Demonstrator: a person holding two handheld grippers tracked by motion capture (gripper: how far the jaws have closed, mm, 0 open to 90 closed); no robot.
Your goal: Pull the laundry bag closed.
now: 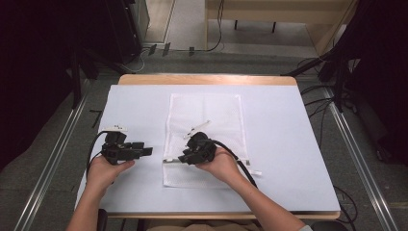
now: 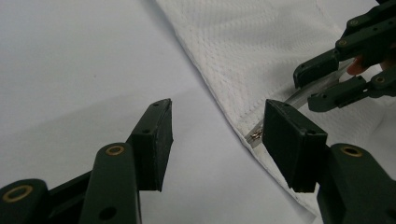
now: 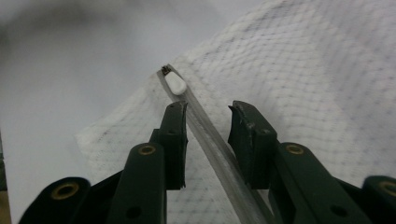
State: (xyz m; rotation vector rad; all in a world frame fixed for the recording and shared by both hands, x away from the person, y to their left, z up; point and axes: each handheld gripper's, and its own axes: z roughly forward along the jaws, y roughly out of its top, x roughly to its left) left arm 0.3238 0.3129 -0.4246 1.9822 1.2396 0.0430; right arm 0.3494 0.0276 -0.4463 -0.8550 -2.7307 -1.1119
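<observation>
Closing on the zipper of a white mesh bag

Right gripper straddles the zipper band, jaws part-open, pads not yet pressing (pull tab just beyond); advance to the tab before pinching; left gripper waits open, empty, beside the bag's corner.

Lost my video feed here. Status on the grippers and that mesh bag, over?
Left gripper open, beside mesh bag corner. Right gripper open, astride zipper strip, short of white pull. Nothing in the way.
</observation>
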